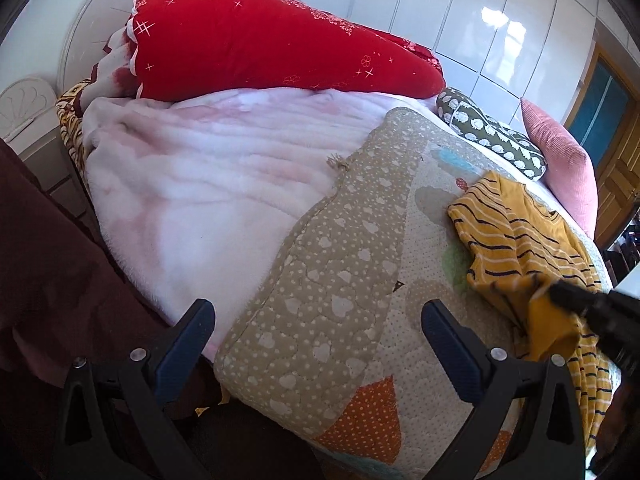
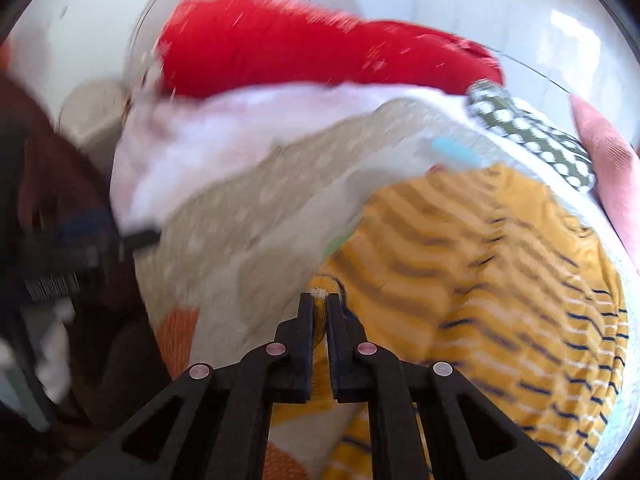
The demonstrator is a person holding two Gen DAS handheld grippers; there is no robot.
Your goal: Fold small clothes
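A small mustard-yellow garment [image 1: 520,240] with white and dark stripes lies crumpled on a patterned beige quilt [image 1: 340,264] on a bed. In the right wrist view, which is blurred, the same striped garment [image 2: 480,280] fills the lower right, and my right gripper [image 2: 320,300] is shut on a fold of its edge. That right gripper [image 1: 560,294] also shows at the right of the left wrist view, pinching the yellow cloth. My left gripper [image 1: 318,316] hovers over the quilt's left part, open wide with nothing between its fingers.
A pink fluffy blanket [image 1: 208,176] covers the bed's left side, with a rolled red duvet [image 1: 260,40] behind it. A green patterned cushion [image 1: 492,136] and a pink pillow [image 1: 560,164] lie at the far right. A dark red sleeve [image 1: 48,248] is at left.
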